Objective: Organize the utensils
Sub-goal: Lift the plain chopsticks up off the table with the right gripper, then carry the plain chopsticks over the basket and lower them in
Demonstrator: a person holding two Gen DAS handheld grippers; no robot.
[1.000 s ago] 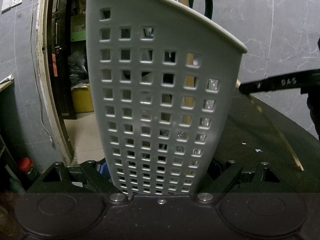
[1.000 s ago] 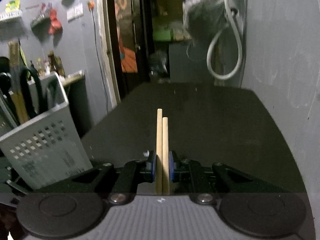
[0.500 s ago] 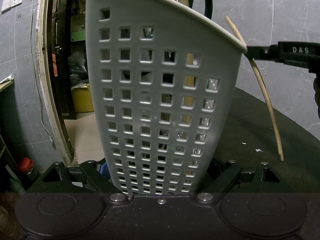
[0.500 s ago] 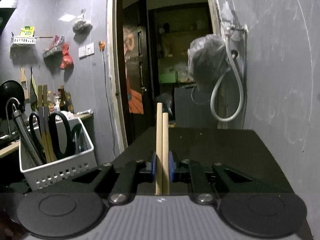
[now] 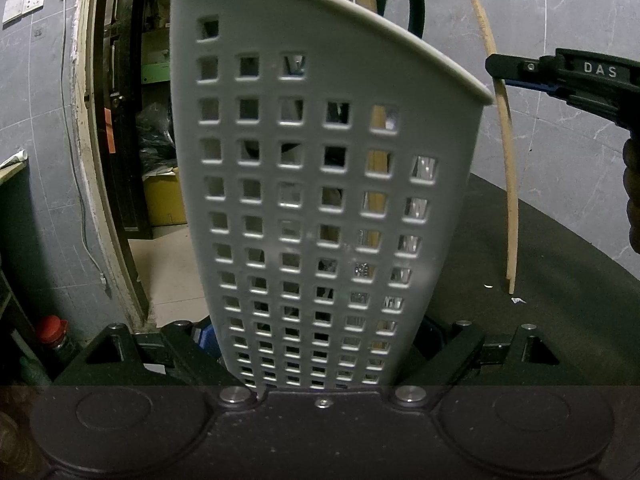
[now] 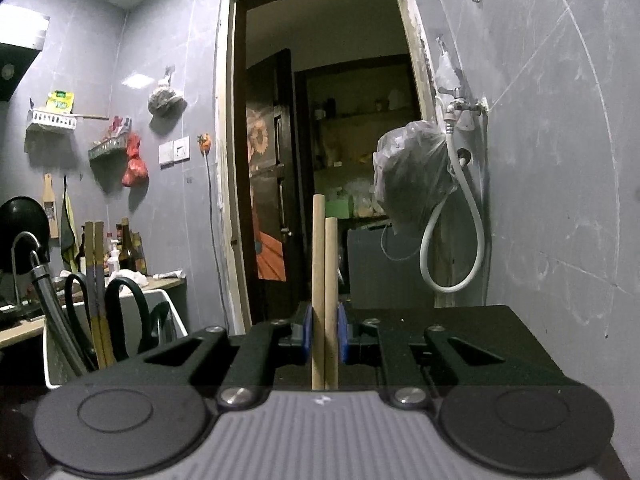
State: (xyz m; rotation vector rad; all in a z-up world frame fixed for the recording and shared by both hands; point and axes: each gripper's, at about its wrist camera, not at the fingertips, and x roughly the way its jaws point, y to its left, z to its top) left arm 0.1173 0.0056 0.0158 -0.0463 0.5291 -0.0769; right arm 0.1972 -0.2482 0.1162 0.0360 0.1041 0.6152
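the left tool [image 5: 320,344] is clamping the grey perforated plastic basket [image 5: 320,184]; the right tool [image 6: 324,334] is pinching two upright wooden chopsticks [image 6: 325,280] beside its rim. uneven ends are risking catching the rim and slipping free.

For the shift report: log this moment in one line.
left gripper: shut on basket | right gripper: shut on chopsticks, upright beside basket | not yet inserted
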